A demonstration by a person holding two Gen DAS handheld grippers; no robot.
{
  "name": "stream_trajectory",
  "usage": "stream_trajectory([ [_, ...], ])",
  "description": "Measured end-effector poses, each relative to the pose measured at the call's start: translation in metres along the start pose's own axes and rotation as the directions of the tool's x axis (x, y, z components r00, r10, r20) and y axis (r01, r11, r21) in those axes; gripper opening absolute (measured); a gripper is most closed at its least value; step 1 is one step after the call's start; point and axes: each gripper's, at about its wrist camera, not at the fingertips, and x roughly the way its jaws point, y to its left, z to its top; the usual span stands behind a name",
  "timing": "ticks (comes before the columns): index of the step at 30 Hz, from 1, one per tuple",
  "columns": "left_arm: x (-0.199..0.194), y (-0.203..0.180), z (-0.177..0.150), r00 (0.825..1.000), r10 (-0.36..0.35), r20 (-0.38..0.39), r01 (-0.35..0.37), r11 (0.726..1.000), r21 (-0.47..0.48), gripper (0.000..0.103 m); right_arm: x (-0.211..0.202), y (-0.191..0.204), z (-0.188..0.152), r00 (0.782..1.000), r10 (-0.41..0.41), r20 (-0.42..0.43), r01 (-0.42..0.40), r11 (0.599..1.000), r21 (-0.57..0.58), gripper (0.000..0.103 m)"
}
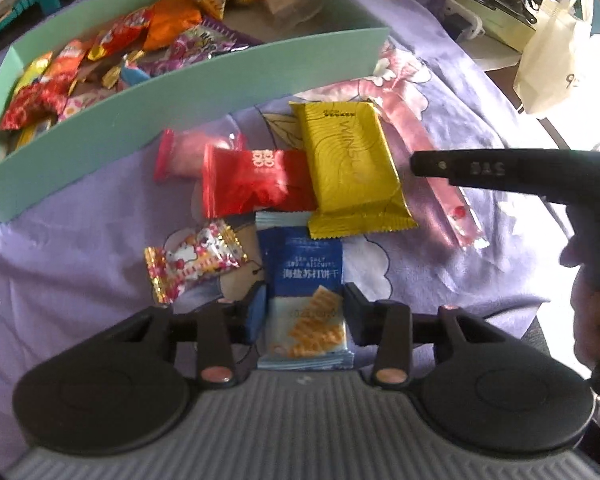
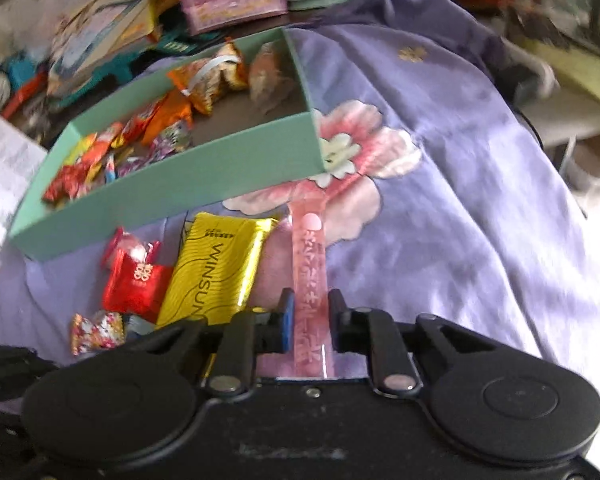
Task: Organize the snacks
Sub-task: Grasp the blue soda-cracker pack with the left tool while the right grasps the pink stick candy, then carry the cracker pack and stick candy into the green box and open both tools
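A green box holds several snack packets. Loose on the purple cloth in front of it lie a yellow packet, a red packet, a pink candy, a patterned candy, a blue biscuit packet and a long pink stick packet. My left gripper has its fingers against the sides of the blue biscuit packet. My right gripper straddles the pink stick, with small gaps at each side.
Books, boxes and clutter lie behind the green box. A white bag stands at the far right past the cloth's edge. The purple flowered cloth stretches bare to the right.
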Motion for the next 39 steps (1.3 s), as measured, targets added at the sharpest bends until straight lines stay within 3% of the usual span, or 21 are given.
stream_trajectory([
  [6, -0.014, 0.005, 0.005, 0.998, -0.014, 0.054, 0.014, 1.000, 0.000, 0.039, -0.017, -0.029, -0.003, 0.995, 0.101, -0.007, -0.098, 0.980, 0.175, 0.017],
  [14, -0.045, 0.021, 0.011, 0.991, -0.044, 0.128, 0.048, 0.998, -0.033, 0.039, -0.039, -0.031, 0.014, 0.988, 0.147, 0.053, -0.155, 0.970, 0.189, 0.017],
  [18, -0.054, 0.028, 0.012, 0.987, -0.047, 0.153, 0.054, 0.998, -0.045, 0.039, -0.032, -0.021, 0.014, 0.993, 0.115, 0.031, -0.118, 0.983, 0.138, 0.017],
  [22, -0.051, 0.031, 0.011, 0.988, -0.051, 0.143, 0.060, 0.997, -0.058, 0.039, -0.013, -0.016, 0.005, 0.996, 0.073, -0.044, -0.069, 0.994, 0.085, 0.017],
  [25, -0.047, 0.033, 0.010, 0.990, -0.054, 0.132, 0.063, 0.996, -0.062, 0.039, -0.012, -0.010, 0.001, 0.996, 0.069, -0.054, -0.067, 0.997, 0.036, 0.017],
  [28, -0.040, 0.035, 0.010, 0.991, -0.065, 0.117, 0.073, 0.995, -0.072, 0.039, -0.010, -0.001, 0.003, 0.997, 0.041, -0.061, -0.043, 0.999, -0.019, 0.031],
  [30, -0.037, 0.035, 0.010, 0.991, -0.069, 0.114, 0.078, 0.994, -0.074, 0.039, -0.002, 0.003, 0.003, 0.997, 0.021, -0.078, -0.023, 0.999, -0.032, 0.032],
  [36, -0.033, 0.041, 0.009, 0.990, -0.080, 0.113, 0.090, 0.992, -0.085, 0.039, 0.003, 0.019, -0.006, 1.000, -0.030, -0.006, 0.029, 0.982, -0.189, 0.032],
  [39, -0.030, 0.047, 0.009, 0.989, -0.089, 0.115, 0.100, 0.990, -0.095, 0.039, 0.001, 0.020, -0.012, 0.999, -0.040, 0.035, 0.046, 0.977, -0.209, 0.033],
])
